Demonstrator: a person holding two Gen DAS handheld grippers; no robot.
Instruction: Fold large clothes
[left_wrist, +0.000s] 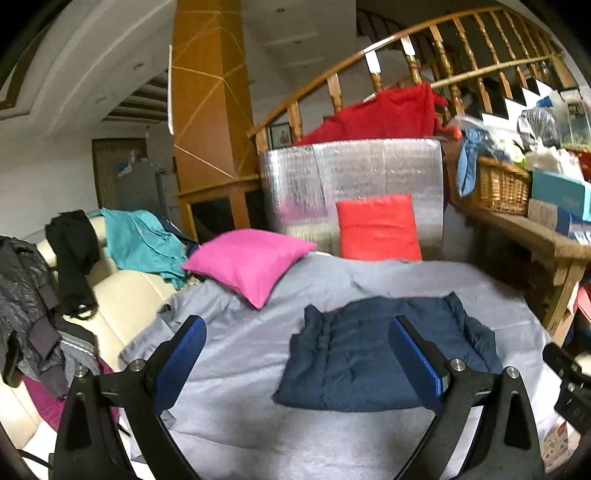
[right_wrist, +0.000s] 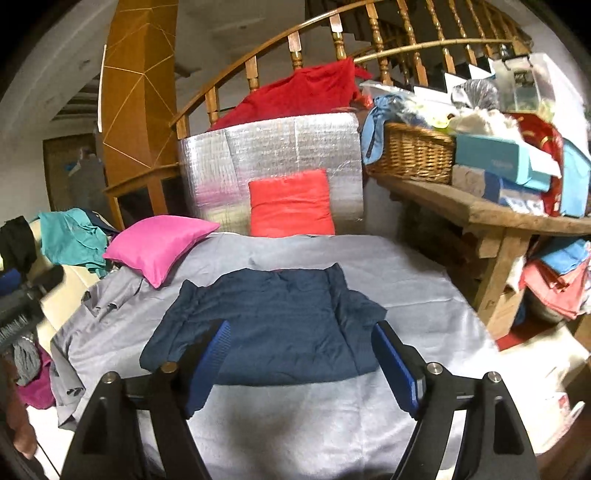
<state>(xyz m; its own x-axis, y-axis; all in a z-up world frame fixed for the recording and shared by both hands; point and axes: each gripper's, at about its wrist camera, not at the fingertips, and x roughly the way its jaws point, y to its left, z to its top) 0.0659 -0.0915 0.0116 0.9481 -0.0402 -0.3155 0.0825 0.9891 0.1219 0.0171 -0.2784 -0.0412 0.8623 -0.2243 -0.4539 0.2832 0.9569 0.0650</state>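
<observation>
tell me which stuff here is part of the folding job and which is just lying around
Part of the job:
navy garment, lying folded on the grey sheet
left gripper, open
right gripper, open

Just lying about:
pink cushion
red cushion
wicker basket
teal cloth
boxes on the wooden bench

The pink cushion (left_wrist: 248, 263) covered part of the grey sheet (left_wrist: 236, 354). The red cloth (right_wrist: 295, 92) sat half hidden behind the silver panel (right_wrist: 273, 155). Box labels on the wooden table (right_wrist: 480, 214) were too small to read, and its far end ran out of frame.
</observation>
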